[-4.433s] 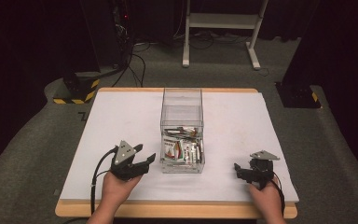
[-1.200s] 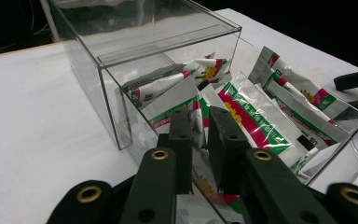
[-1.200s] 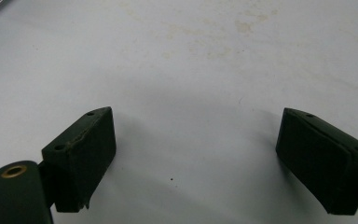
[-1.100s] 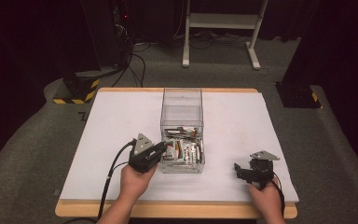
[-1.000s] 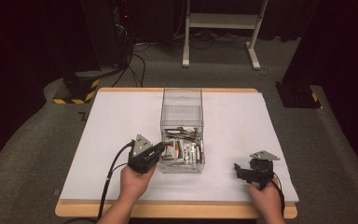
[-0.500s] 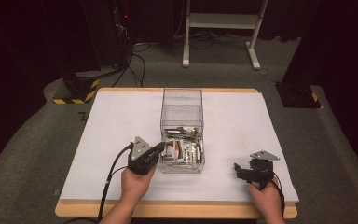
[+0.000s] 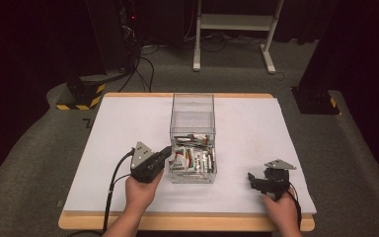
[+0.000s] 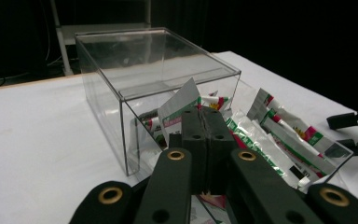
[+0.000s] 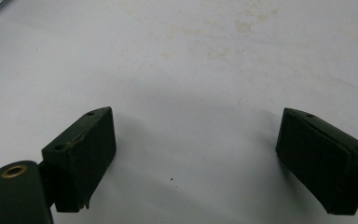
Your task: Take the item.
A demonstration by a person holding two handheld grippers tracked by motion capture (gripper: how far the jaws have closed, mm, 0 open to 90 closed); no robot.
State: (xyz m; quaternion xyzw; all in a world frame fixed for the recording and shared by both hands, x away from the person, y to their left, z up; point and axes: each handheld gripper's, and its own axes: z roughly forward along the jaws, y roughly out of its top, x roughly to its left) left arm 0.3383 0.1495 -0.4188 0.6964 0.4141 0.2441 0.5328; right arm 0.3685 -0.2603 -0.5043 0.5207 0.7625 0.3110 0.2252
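A clear plastic box [image 7: 193, 114] stands mid-table with several white, red and green sachets [image 7: 193, 159] piled in its near end. My left gripper [image 7: 166, 152] is at the box's near left corner. In the left gripper view its jaws [image 8: 206, 113] are shut on the edge of one white sachet [image 8: 181, 103], which sticks up above them. More sachets [image 8: 279, 140] lie to the right behind the clear wall [image 8: 103, 100]. My right gripper [image 7: 252, 179] rests on the table to the right of the box. Its jaws [image 9: 196, 140] stand open over bare white tabletop, with nothing between them.
The white table top [image 7: 123, 123] lies bare around the box, with a wooden edge [image 7: 187, 223] at the near side. Beyond the far edge are a dark floor, cables, a yellow-black striped base [image 7: 81, 95] and a white stand [image 7: 232, 29].
Since the earliest frame my left gripper has moved right to the box's near left corner. Over the last second it drew back slightly toward the near edge. The right gripper has stayed put.
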